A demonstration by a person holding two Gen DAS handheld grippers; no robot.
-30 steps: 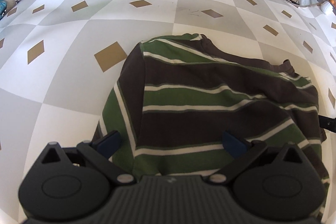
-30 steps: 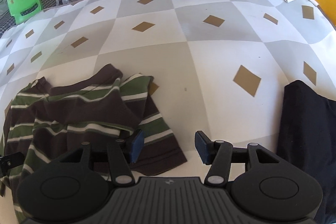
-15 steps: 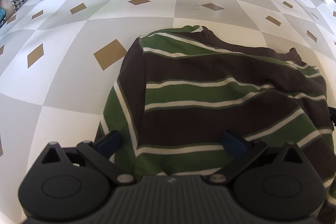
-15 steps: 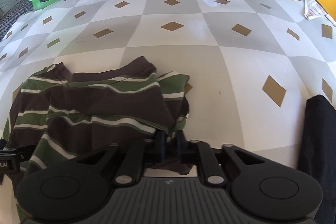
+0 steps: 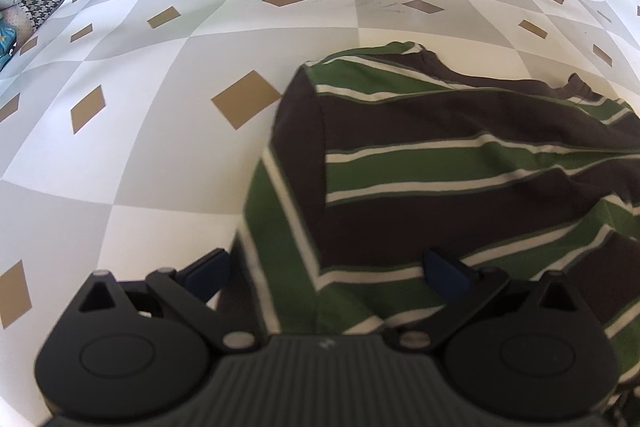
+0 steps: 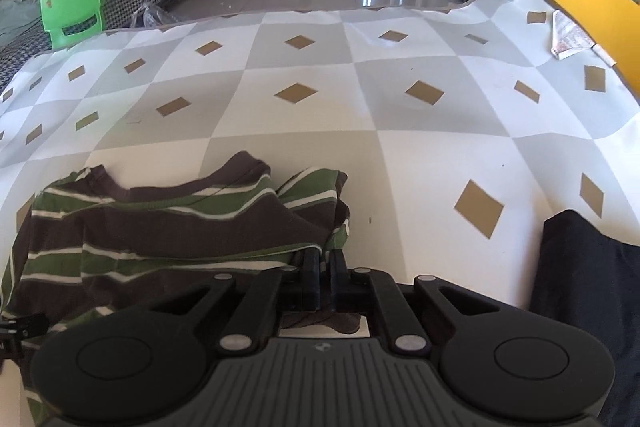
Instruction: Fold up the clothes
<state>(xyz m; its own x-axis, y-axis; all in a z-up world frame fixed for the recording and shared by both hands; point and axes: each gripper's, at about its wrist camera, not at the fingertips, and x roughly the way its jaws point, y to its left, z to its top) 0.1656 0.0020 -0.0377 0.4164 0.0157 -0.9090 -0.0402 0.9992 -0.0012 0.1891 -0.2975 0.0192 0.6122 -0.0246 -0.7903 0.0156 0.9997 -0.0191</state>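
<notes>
A striped shirt (image 6: 160, 227) lies rumpled on a table covered with a checked cloth (image 6: 360, 99) of white and grey squares with small tan diamonds. The shirt sits toward the table's near edge, left of centre in the right wrist view, with bare cloth between it and a dark garment (image 6: 592, 267) at the right edge.

The right gripper (image 6: 325, 277) has its jaws pressed together on the shirt's right-hand edge, where a sleeve or hem bunches — a pinch of brown fabric shows between the pads. The left gripper (image 5: 326, 273) stands wide open over the shirt's left side; cloth lies between its blue pads but neither pad presses on it.

The shirt is a soft knit in broad brown and green bands split by thin cream lines, with a ribbed brown neckline at the far side. It looks light and limp: it will likely sag and drag from any single hold, and layers may slide over one another. A firmer hold would probably be at a seam, hem or shoulder corner — one in each gripper — so the cloth lifts flat. The tablecloth looks smooth, so the shirt should slip across it easily.
</notes>
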